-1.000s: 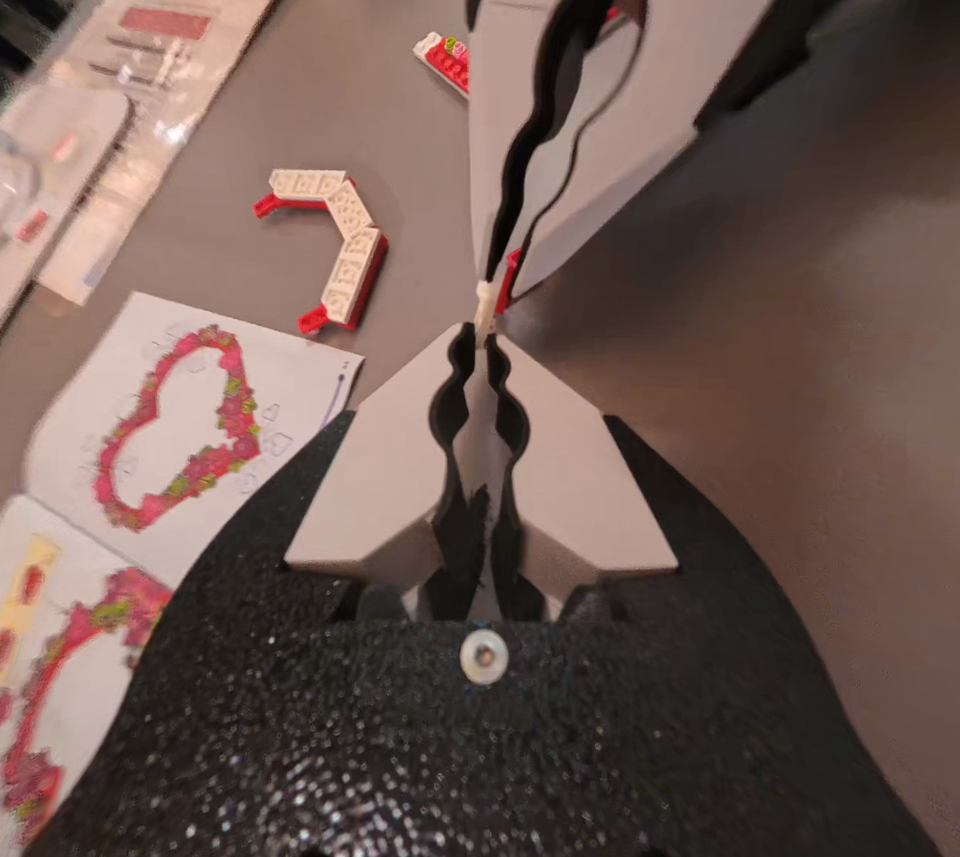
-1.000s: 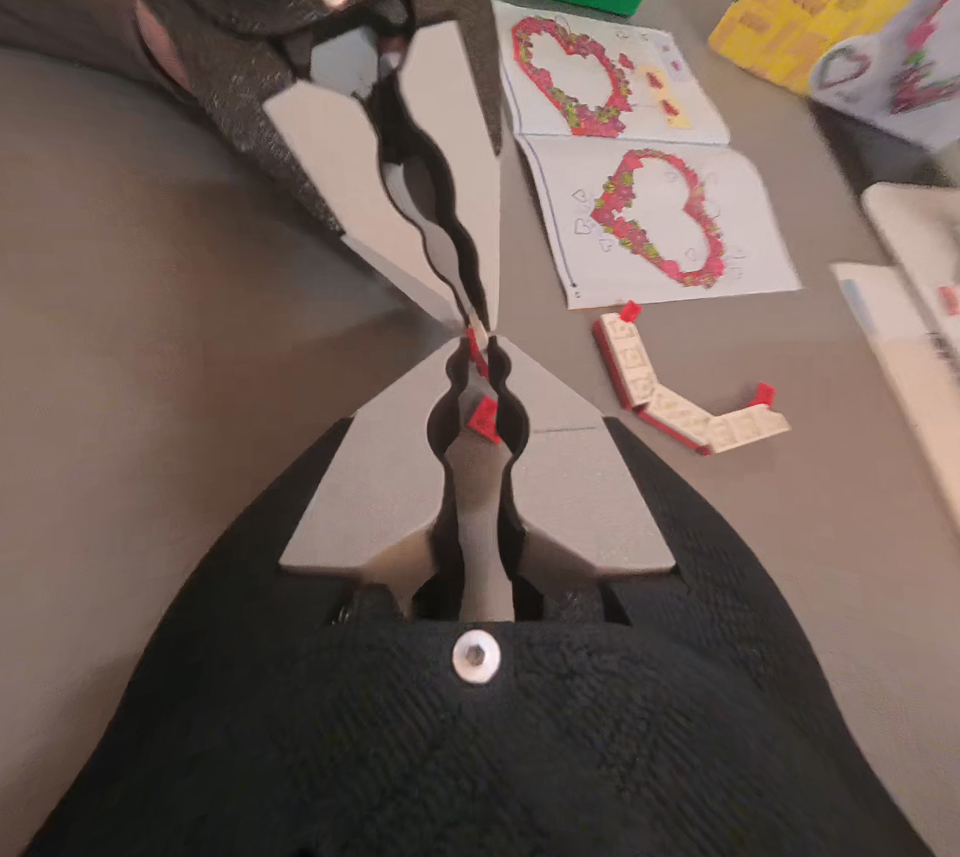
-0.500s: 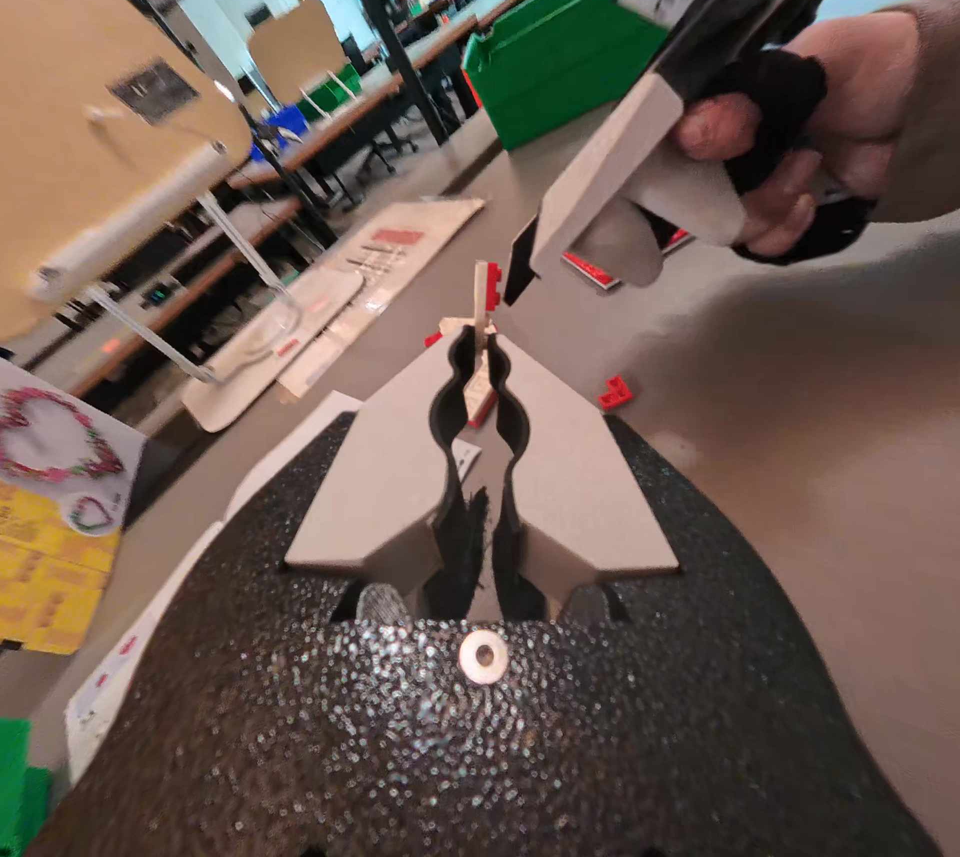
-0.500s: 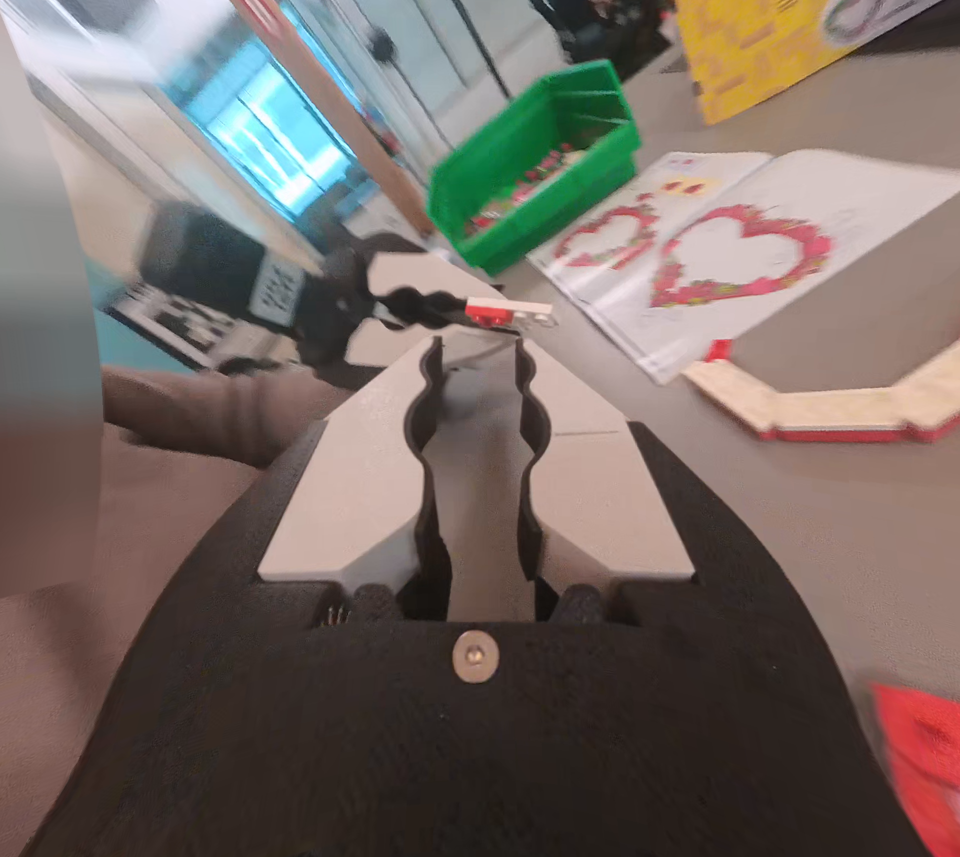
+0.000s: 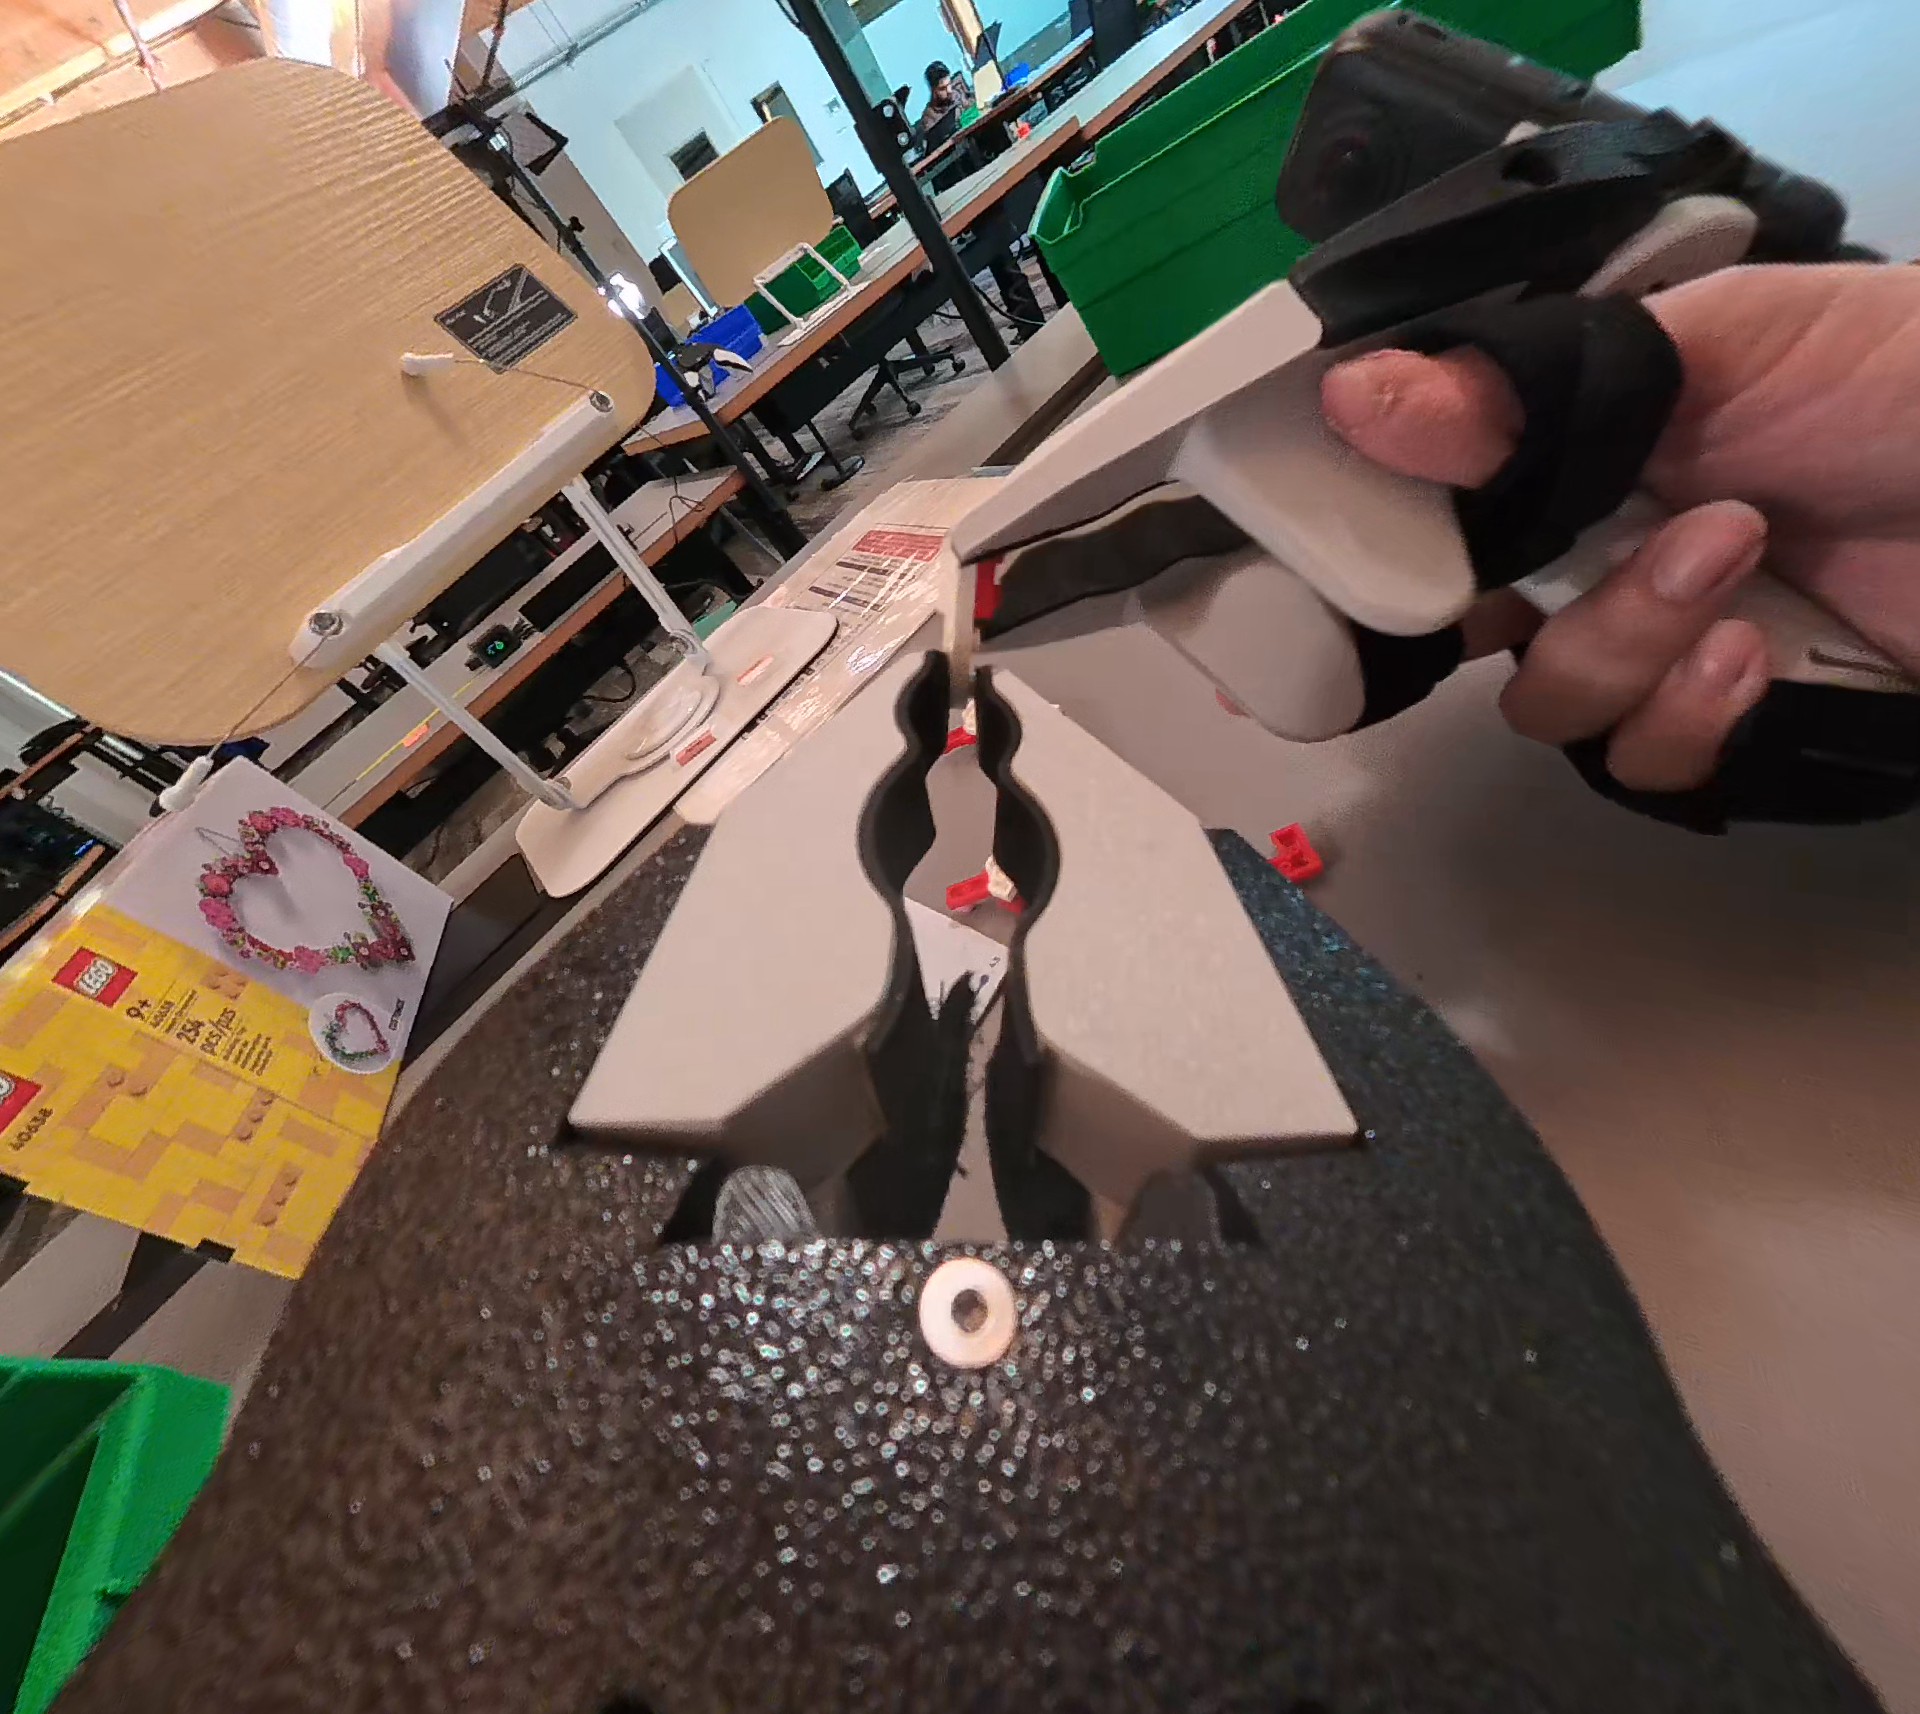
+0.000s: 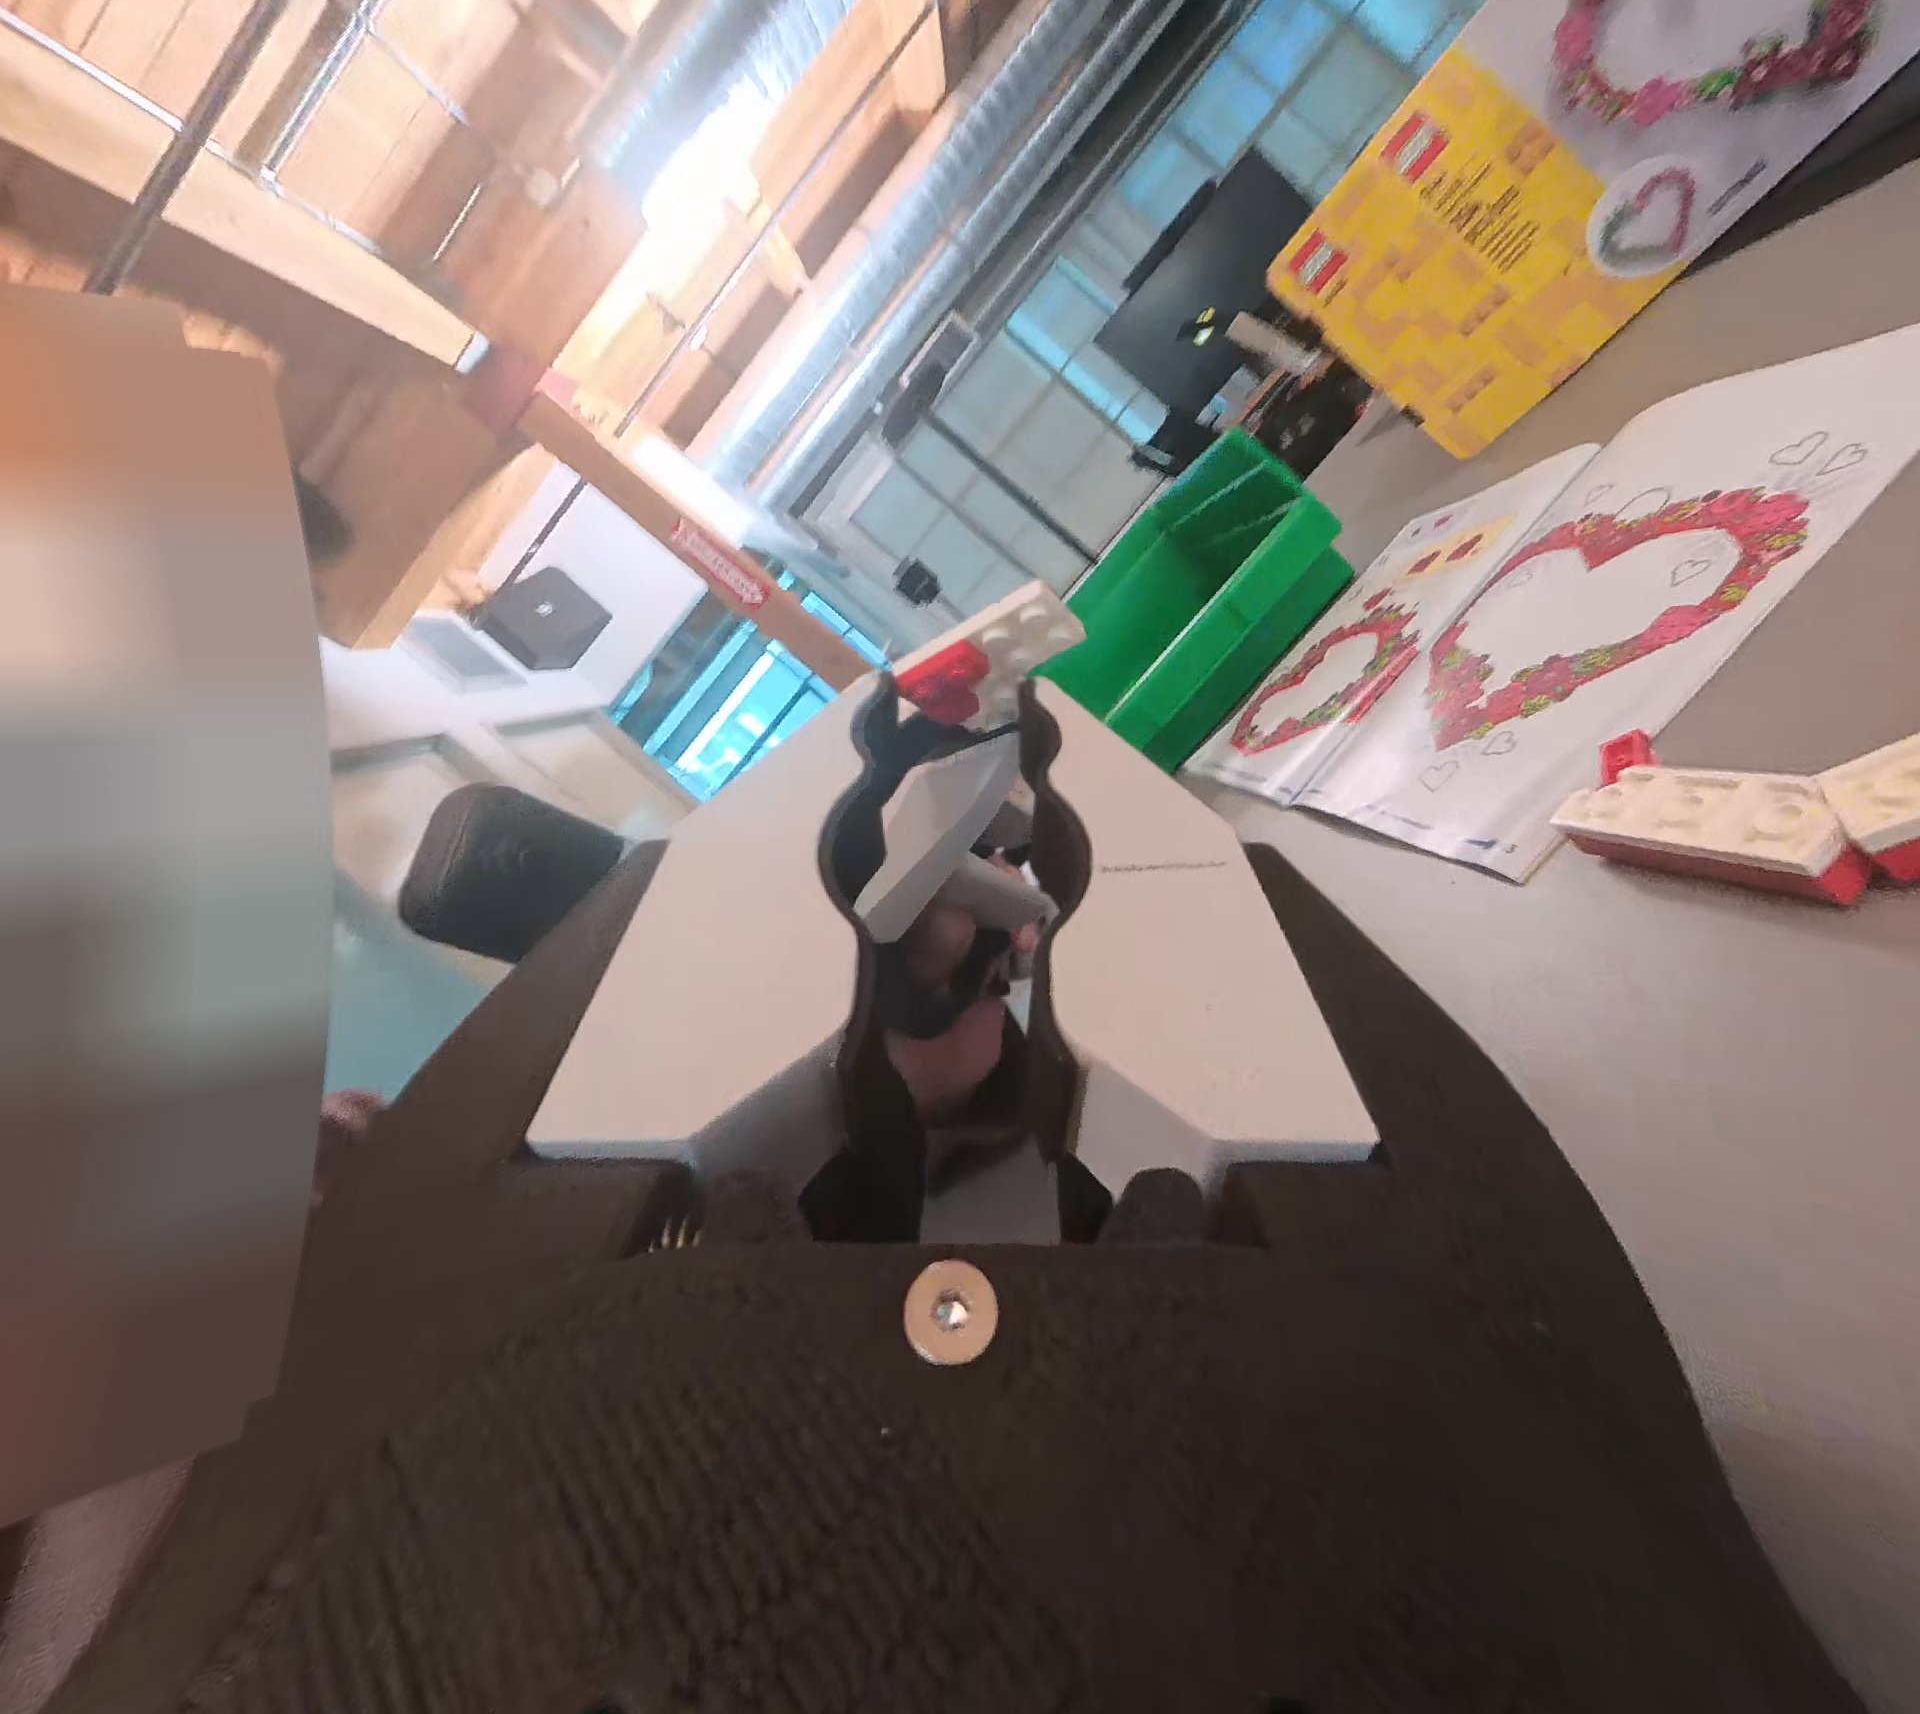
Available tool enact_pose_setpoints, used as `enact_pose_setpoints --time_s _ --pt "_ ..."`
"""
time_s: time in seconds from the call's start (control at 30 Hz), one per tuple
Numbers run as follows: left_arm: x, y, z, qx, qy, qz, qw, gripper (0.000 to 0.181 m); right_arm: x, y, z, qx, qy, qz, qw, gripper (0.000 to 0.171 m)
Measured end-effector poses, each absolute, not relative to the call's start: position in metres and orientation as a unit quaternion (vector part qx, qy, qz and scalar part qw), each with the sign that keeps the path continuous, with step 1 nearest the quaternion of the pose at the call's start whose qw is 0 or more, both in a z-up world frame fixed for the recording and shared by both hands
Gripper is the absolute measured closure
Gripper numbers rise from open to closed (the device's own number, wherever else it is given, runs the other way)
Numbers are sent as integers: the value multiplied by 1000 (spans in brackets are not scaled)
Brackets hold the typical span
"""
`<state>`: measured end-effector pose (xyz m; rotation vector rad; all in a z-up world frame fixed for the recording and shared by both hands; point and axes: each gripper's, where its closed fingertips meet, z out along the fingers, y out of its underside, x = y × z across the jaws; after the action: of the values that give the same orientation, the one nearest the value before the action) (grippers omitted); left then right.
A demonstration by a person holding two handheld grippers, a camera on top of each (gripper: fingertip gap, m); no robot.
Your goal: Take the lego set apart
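A small lego piece, a white plate with a red part (image 5: 961,625), is held up in the air above the grey table. My left gripper (image 5: 961,677) is shut on its lower end. My right gripper (image 5: 971,568), held by a hand, comes in from the right and is shut on its upper end. In the right wrist view the same piece (image 6: 1013,641) sticks out past my right gripper (image 6: 956,698), and the left gripper's finger (image 6: 935,833) shows through the gap. A white-and-red curved lego section (image 6: 1704,823) lies on the table.
A loose red lego piece (image 5: 1291,852) lies on the table under the right gripper. An open instruction booklet (image 6: 1610,625), a green bin (image 6: 1216,594) and a yellow set box (image 5: 177,1072) stand around. A wooden board on a white stand (image 5: 260,376) is at the left. Less than 4 cm separates the two grippers' tips.
My right gripper, open and apart from the piece half a second ago, has closed on its upper end. Both grippers have tilted upward. A red piece came off earlier and lies on the table.
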<state>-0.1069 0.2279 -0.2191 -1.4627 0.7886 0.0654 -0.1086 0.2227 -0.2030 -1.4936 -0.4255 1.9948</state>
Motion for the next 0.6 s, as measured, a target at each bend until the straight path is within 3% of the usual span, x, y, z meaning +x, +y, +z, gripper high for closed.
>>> enact_pose_setpoints --time_s 0.2,0.47,0.6 --pt "-106 227 -227 -670 362 -2 648 178 -105 222 -210 -586 -306 651 375 159" --pt "-101 222 -241 -699 356 -150 602 178 -104 211 -225 -567 -458 584 357 171" --pt "-103 229 -255 -725 355 -127 577 178 -105 215 -236 -576 -484 544 372 171"
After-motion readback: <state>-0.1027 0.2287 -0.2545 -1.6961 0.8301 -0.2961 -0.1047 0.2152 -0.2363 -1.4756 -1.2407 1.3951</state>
